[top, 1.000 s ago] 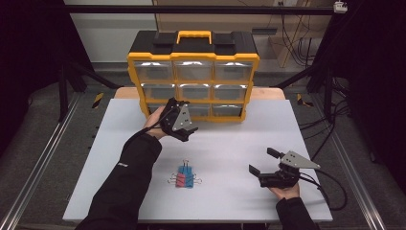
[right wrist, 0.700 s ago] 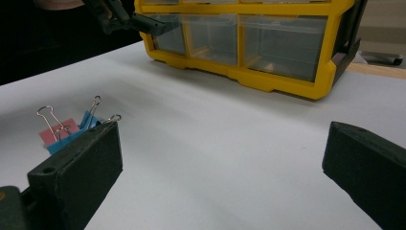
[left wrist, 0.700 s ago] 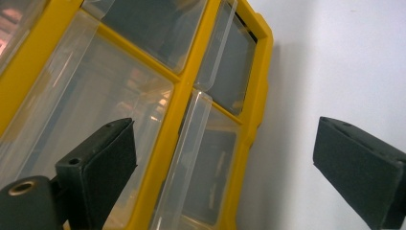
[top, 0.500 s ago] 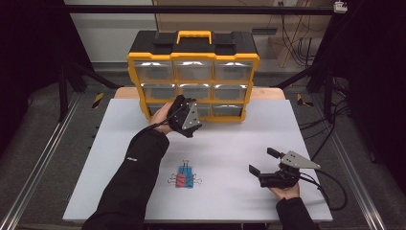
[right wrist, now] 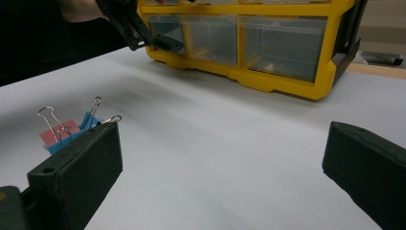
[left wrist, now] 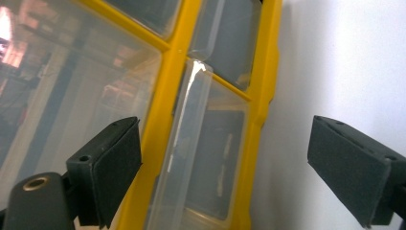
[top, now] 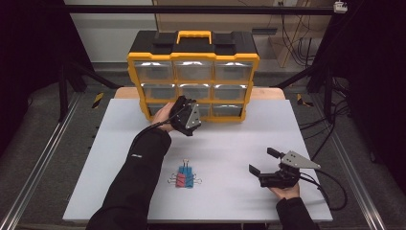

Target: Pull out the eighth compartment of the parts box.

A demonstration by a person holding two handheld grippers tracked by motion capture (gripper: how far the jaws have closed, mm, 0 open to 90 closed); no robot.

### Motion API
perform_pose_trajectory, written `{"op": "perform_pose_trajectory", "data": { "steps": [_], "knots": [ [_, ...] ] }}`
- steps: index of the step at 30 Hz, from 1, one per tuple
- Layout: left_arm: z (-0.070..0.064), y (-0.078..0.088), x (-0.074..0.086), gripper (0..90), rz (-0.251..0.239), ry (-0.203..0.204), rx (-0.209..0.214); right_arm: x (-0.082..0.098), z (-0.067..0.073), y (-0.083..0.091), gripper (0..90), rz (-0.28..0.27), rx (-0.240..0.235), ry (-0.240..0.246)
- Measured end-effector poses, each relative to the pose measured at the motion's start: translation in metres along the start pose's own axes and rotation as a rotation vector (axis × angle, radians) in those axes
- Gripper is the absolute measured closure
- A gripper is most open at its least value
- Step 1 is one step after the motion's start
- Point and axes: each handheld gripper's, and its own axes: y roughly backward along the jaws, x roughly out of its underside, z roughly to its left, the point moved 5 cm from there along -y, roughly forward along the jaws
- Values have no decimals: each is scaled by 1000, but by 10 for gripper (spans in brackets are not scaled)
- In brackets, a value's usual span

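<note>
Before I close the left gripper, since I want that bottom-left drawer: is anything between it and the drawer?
Nothing visible. The left gripper stands open, right at the bottom-left drawer, whose clear handle sits between its jaws.

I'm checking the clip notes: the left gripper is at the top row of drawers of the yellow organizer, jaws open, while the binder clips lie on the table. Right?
Not quite. The high view shows the left gripper at the bottom row of drawers of the organizer, at its bottom left drawer, not the top row. The rest holds: its jaws are open, and the binder clips lie on the table.
</note>
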Motion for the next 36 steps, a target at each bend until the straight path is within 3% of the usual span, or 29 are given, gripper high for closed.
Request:
{"op": "perform_pose_trajectory", "data": {
  "steps": [6,21,29,31,32,33,34,35,36],
  "knots": [
    [-3,-7,2,153,25,-30,-19,-1,-1,1,5,-8,-3,9],
    [-7,-19,5,212,53,-60,-44,-1,-1,2,5,-7,-4,7],
    [-6,-20,5,308,74,-130,-106,-2,-1,3,5,-15,-3,10],
    [-4,-18,6,335,103,-177,-129,-2,-1,3,5,-13,-3,11],
    [-8,-21,5,353,54,-139,-138,-2,-1,3,5,-14,-4,11],
    [-4,-17,6,372,110,-202,-151,-2,-1,3,5,-17,-3,11],
    [-7,-19,6,381,87,-181,-154,-2,-1,3,5,-16,-4,5],
    [-5,-17,6,389,119,-218,-176,-2,-3,3,5,-21,-3,28],
    [-5,-17,6,414,119,-218,-176,-2,-1,3,5,-15,-3,7]
  ]
}}
